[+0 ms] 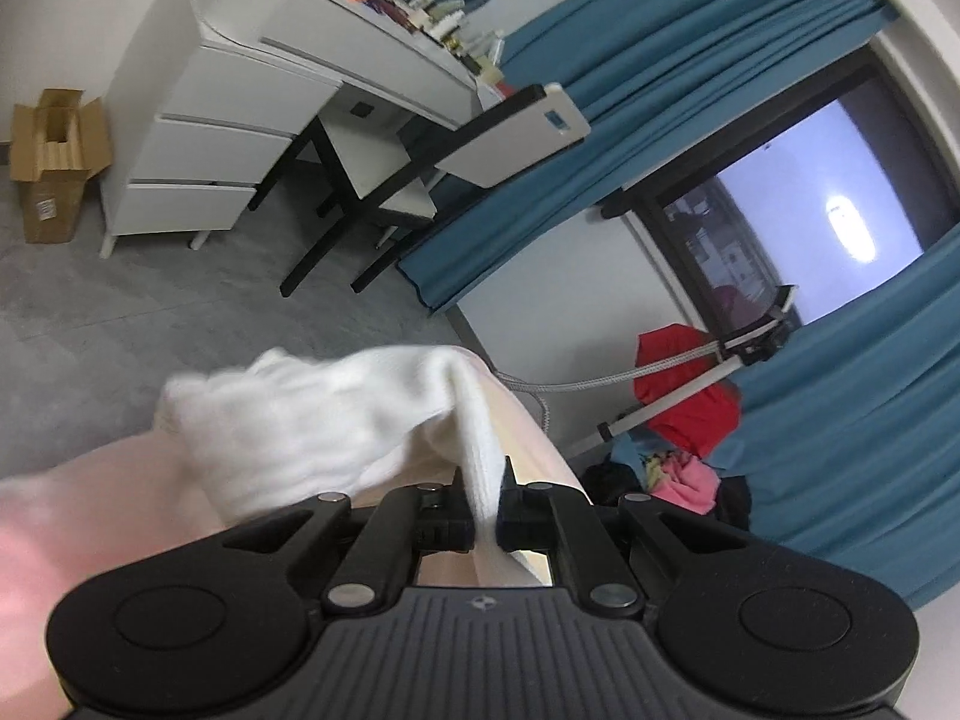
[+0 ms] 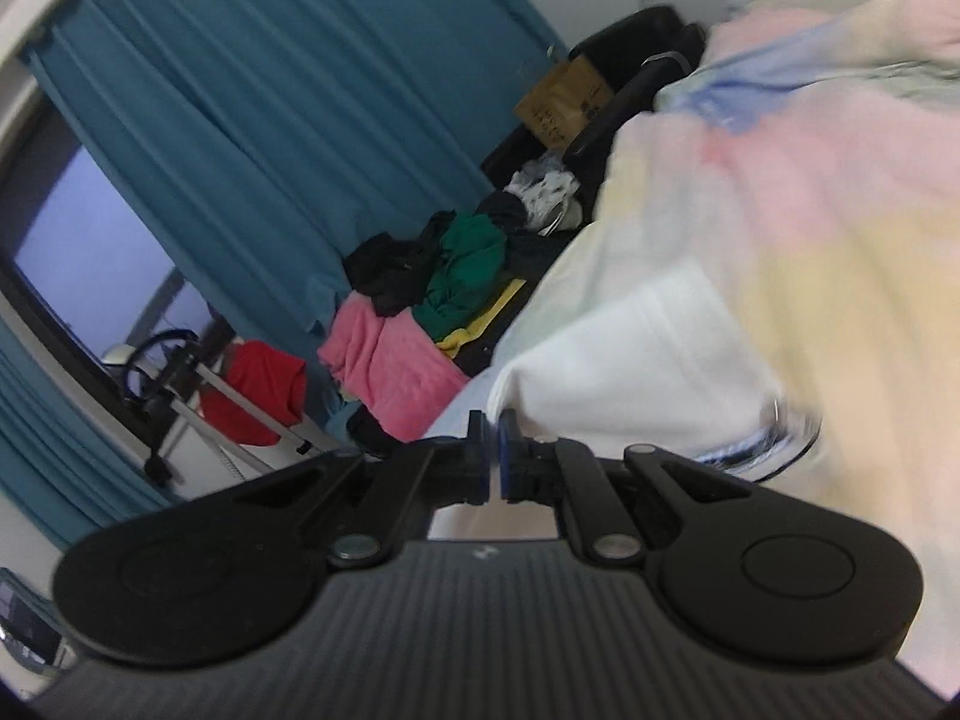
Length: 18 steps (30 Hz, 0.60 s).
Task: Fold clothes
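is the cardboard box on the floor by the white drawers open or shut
Open. The cardboard box stands upright beside the white drawers with its top flaps spread apart, showing a cardboard insert inside.

No legible text, brand or number in either wrist view

From my remote seat I can make out only marks too blurred or small to read: dark print on the brown cardboard box point(image 2: 564, 99) beside the black chair in the right wrist view; a pale sticker on the side of the open cardboard carton point(image 1: 51, 165) standing on the floor in the left wrist view; a small blue tag on the grey chair back point(image 1: 522, 135); and a tiny round emblem moulded into the ribbed housing of the left gripper point(image 1: 483, 501), with a similar faint mark on the right gripper point(image 2: 492, 453). I cannot tell a single letter on any of them
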Motion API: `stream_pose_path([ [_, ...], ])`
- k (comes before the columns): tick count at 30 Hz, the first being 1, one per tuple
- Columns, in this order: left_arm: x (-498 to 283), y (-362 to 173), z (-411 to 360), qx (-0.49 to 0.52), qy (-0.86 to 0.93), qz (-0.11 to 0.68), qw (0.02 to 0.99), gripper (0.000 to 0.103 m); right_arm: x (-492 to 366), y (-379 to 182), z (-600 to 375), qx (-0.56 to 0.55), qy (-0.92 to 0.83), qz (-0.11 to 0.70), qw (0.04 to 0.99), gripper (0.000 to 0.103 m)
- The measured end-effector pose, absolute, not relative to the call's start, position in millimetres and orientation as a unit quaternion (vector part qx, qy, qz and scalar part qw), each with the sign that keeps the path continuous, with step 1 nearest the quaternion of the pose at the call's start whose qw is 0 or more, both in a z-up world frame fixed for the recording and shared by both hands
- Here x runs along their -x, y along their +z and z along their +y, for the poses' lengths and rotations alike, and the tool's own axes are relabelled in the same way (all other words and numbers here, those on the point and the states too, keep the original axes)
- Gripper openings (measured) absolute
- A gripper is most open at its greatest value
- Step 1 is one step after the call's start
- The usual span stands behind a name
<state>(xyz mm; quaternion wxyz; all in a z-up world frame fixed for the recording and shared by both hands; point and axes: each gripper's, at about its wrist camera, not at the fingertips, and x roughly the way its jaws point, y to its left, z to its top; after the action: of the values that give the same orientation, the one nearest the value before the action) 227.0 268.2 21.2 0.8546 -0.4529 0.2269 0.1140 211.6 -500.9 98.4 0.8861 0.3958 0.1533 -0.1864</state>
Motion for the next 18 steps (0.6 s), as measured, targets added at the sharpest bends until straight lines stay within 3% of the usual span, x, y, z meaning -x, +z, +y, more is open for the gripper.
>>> stream_pose_path([
  [8, -407, -30, 250, 0.38, 0.163, 0.298, 0.86, 0.006, -369, 18, -499, -0.339, -0.216, 0.222, 0.888, 0.006],
  [14, -449, -76, 243, 0.354, 0.185, 0.336, 0.853, 0.009, -388, -39, -503, -0.361, -0.229, 0.251, 0.868, 0.007],
  [17, -447, -81, 250, 0.364, 0.171, 0.339, 0.851, 0.02, -380, -30, -499, -0.345, -0.218, 0.237, 0.882, 0.01],
  [18, -443, -79, 252, 0.368, 0.164, 0.336, 0.851, 0.029, -376, -25, -498, -0.335, -0.209, 0.232, 0.889, 0.011],
])
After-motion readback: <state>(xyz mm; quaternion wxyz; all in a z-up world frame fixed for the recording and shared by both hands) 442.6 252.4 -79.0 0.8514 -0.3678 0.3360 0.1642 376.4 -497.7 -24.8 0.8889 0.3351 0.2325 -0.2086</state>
